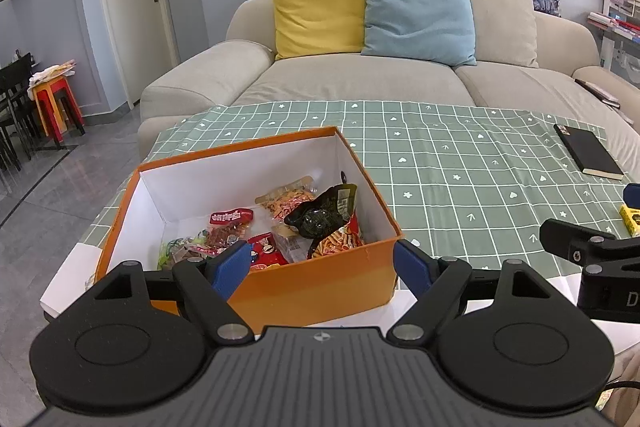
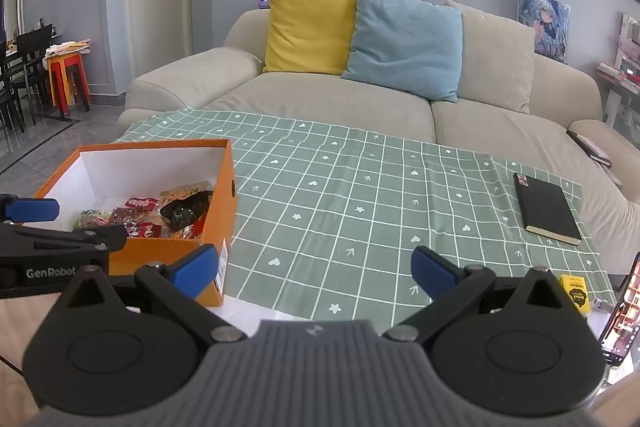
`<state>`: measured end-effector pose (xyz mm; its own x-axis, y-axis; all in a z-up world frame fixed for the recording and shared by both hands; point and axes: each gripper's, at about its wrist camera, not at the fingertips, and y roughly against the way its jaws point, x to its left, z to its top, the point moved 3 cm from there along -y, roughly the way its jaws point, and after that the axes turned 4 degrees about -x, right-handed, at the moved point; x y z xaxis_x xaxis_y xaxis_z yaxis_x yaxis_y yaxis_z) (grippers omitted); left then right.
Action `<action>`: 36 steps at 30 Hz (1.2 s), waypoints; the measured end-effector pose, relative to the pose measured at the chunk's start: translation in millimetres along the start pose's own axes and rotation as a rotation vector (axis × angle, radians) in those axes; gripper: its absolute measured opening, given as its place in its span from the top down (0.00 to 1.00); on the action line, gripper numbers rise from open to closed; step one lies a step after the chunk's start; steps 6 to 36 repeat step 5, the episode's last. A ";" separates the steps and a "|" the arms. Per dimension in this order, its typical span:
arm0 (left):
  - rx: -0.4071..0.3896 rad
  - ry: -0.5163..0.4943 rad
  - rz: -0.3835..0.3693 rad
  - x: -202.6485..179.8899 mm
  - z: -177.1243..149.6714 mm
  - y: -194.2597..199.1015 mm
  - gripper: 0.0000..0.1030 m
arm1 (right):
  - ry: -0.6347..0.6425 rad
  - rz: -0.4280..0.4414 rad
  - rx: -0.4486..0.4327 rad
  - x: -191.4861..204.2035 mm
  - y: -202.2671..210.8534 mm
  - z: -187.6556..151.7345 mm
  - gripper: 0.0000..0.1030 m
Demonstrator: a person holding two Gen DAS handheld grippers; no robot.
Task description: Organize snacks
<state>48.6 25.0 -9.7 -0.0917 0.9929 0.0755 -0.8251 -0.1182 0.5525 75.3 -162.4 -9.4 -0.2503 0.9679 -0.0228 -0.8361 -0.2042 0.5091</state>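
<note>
both grippers sit lowest in their views, jaws spread wide with nothing between the blue pads. left gripper (image 1: 322,267) hangs just in front of the near wall of the orange box (image 1: 320,281), its pads flanking that wall without touching it. right gripper (image 2: 314,273) is off to the box's right, over the green checked tablecloth (image 2: 344,195), apart from everything on it. inside the box the snack packets (image 1: 276,227) lie loose on the white floor: red ones at front, a dark crumpled packet (image 1: 320,213) on top toward the right, an orange-patterned one behind it. a small yellow box (image 2: 575,293) sits at the near right table edge, beside a phone (image 2: 622,315) propped upright. further right, a black notebook (image 2: 546,209) lies flat on the cloth. beyond the table stands a beige sofa (image 2: 320,99) bearing yellow, blue and beige cushions.
</note>
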 end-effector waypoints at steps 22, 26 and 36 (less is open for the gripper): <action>-0.008 0.001 -0.005 -1.1 0.6 2.4 0.08 | -0.005 -0.001 0.004 0.3 -1.3 -1.9 0.04; -0.008 0.001 -0.005 -1.1 0.6 2.4 0.08 | -0.005 -0.001 0.004 0.3 -1.3 -1.9 0.04; -0.008 0.001 -0.005 -1.1 0.6 2.4 0.08 | -0.005 -0.001 0.004 0.3 -1.3 -1.9 0.04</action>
